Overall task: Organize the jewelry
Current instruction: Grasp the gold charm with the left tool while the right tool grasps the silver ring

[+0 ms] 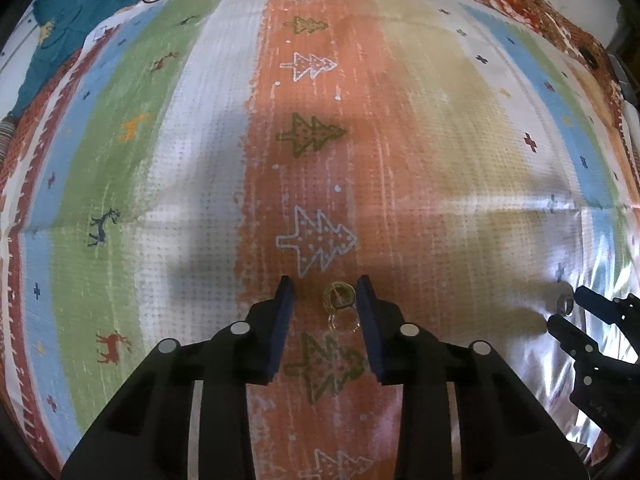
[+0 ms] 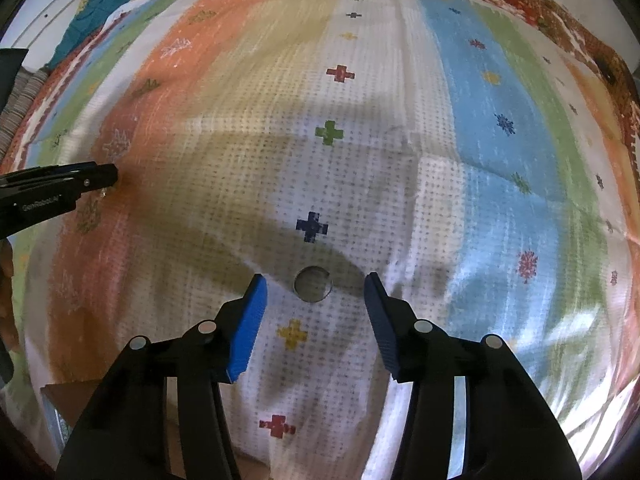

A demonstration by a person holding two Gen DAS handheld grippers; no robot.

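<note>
Down on the striped cloth (image 1: 420,128) both claws stand with their jaws apart, holding nothing. Left claw (image 1: 325,292) hovers low over the orange stripe with its printed trees, and between its blue fingers (image 1: 285,308) lies a small gold earring (image 1: 339,295), round at the top with clear loops (image 1: 343,322) just below it. It rests on the cloth, near the right finger but apart from the left one; I cannot tell whether it touches the right.

Right claw (image 2: 314,280) hangs over the white stripe with the coloured crosses. Between its fingers, a little ahead of the tips, lies a ring (image 2: 312,284), a plain grey band lying flat on the cloth, touching neither finger. A navy cross (image 2: 312,227) is printed just beyond it and a yellow one (image 2: 293,334) just on the near side.

From the left camera the right claw (image 1: 566,308) shows at the far right edge, with the ring (image 1: 564,304) by its tips. From the right camera the left claw (image 2: 110,178) reaches in from the left edge, something small and pale at its tip, too blurred to make out.

A teal cloth (image 1: 80,12) lies bunched at the far left corner
</note>
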